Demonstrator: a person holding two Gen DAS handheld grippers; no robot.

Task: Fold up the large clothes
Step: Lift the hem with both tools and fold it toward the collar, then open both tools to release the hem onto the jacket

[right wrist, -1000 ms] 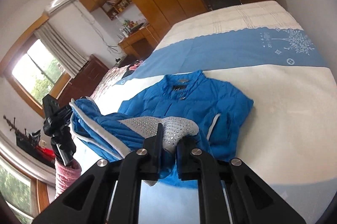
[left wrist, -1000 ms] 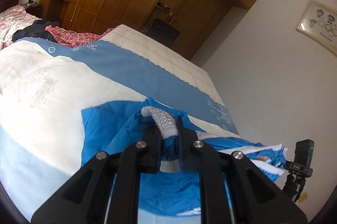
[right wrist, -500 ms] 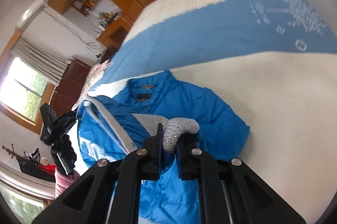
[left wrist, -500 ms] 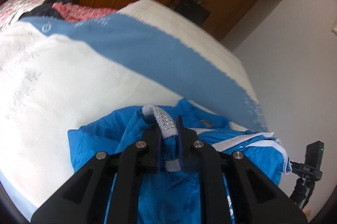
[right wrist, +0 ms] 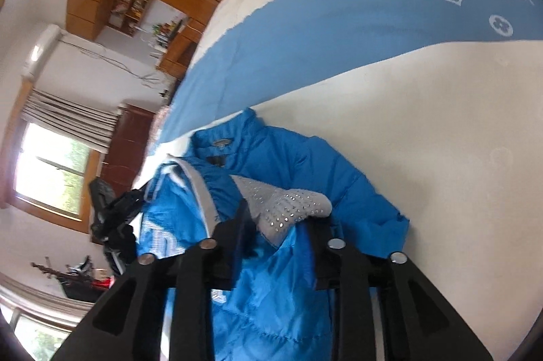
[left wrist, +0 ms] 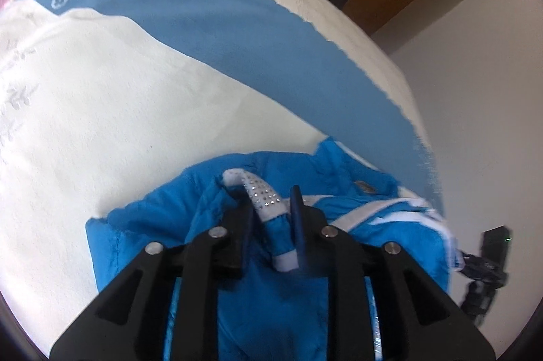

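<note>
A bright blue padded jacket [left wrist: 278, 300] lies on a bed [left wrist: 101, 110] spread in cream with a broad blue band, its collar toward the band. Against the frames of half a second and a second earlier, both grippers now stand with their jaws spread wider, and both cameras sit lower and closer over the garment. In the left wrist view, the left gripper [left wrist: 269, 211] is parted around a grey studded cuff [left wrist: 261, 194]; the cuff rests against the right finger, and whether it is still pinched cannot be told. A small black camera on a stand [left wrist: 488, 262] sits beyond the jacket at right. In the right wrist view, the right gripper [right wrist: 276, 225] is likewise parted, a second studded cuff [right wrist: 288, 205] draped loosely across the gap. No containers are in view.
</note>
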